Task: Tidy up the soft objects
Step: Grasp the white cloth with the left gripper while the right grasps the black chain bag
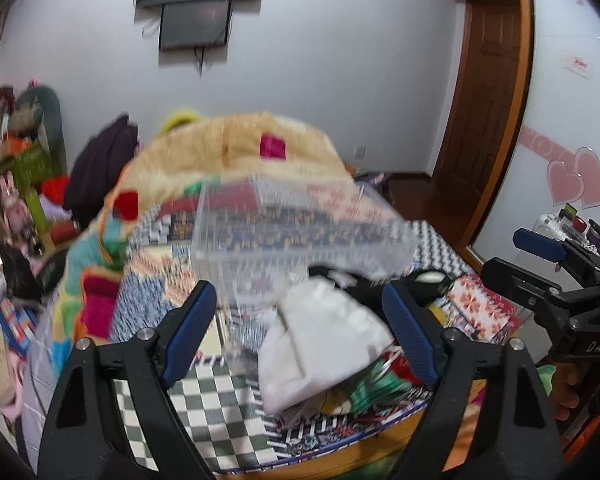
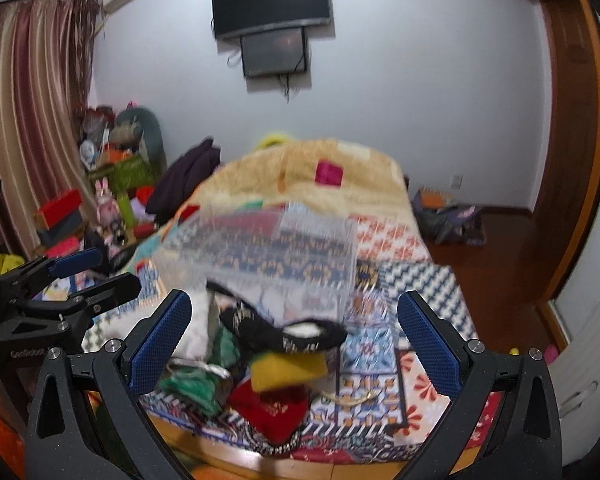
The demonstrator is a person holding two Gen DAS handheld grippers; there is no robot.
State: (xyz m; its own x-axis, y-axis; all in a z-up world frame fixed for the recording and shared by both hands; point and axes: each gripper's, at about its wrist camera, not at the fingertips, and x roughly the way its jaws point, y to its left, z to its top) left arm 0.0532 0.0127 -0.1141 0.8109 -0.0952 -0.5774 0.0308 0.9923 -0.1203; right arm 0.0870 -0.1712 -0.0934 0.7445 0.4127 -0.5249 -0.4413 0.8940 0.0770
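Observation:
A pile of soft things lies at the near edge of a bed with a patchwork cover (image 2: 384, 360). In the left wrist view a white cloth (image 1: 324, 340) lies between the fingers of my open left gripper (image 1: 300, 304), with green cloth (image 1: 376, 384) beside it. In the right wrist view a black slipper (image 2: 284, 332), a yellow sponge-like block (image 2: 288, 368), a red cloth (image 2: 272, 412) and green cloth (image 2: 196, 388) lie below my open right gripper (image 2: 296, 316). A clear plastic box (image 1: 300, 224) sits behind the pile; it also shows in the right wrist view (image 2: 268, 248). Both grippers are empty.
A tan blanket (image 2: 312, 168) is heaped at the bed's far end. Boxes, toys and clutter (image 2: 112, 184) stand at the left by a striped curtain. A wooden door (image 1: 484, 92) and bare floor (image 2: 500, 272) are at the right. A TV (image 2: 272, 0) hangs on the far wall.

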